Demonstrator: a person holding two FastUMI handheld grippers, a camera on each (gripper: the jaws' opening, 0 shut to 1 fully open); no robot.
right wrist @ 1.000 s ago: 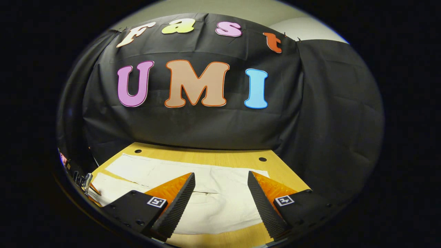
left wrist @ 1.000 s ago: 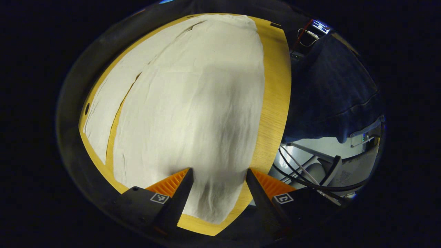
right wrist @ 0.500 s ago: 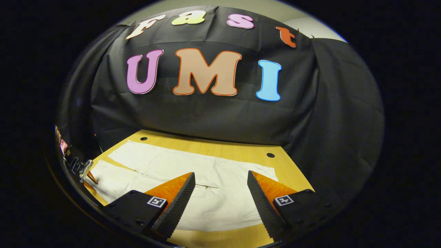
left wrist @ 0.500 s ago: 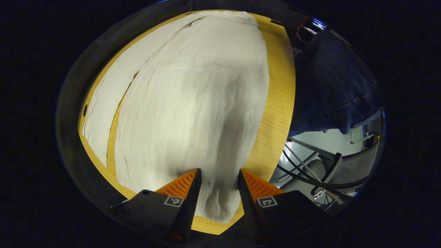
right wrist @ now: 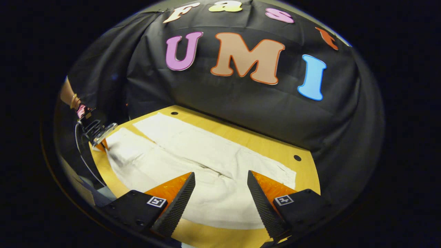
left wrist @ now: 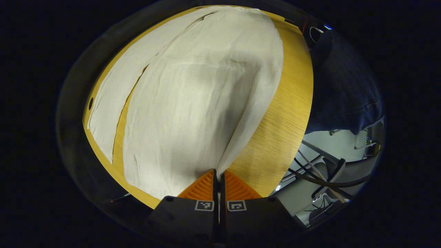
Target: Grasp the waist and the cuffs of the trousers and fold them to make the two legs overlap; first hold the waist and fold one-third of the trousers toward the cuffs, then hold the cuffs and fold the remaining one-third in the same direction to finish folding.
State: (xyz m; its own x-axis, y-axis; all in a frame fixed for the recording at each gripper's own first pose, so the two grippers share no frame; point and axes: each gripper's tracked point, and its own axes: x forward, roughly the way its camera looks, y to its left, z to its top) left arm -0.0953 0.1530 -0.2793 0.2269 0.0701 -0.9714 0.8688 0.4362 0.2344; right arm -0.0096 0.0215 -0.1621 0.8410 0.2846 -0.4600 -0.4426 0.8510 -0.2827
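Item: cream trousers [left wrist: 193, 100], laid flat across the wooden table [left wrist: 286, 113], both legs spread side by side with a thin strip of table showing between them.
Position: the near leg runs along the table's near edge; the far leg lies toward the back edge by the booth wall. In the right gripper view the trousers [right wrist: 206, 172] reach from the left end of the table [right wrist: 268, 144] to the right end, where the waist end lies.
Left gripper [left wrist: 218, 177]: jaws together, clamped on the near leg's cuff corner at the near edge; the cloth rises into a pinched ridge running up from the fingertips.
Left gripper, far view: seen at the table's left end [right wrist: 98, 136], with a hand [right wrist: 69, 96] behind it.
Right gripper [right wrist: 220, 196]: jaws apart, poised over the waist end near the near-right corner, holding nothing; whether the fingertips touch the cloth is hard to judge from this angle.
Step in hand: judged to be the opening lengthwise fold, with one end secured and the other not yet taken.
Method, waist: bring the open jaws down on the near waist corner and take both layers well inside the edge.
Method, lift: raise both ends together, keeping the cloth taut between them.
Method, placement: carry the near leg over the far one and set edge on edge.
Risk: a shallow cuff pinch may slip under tension.
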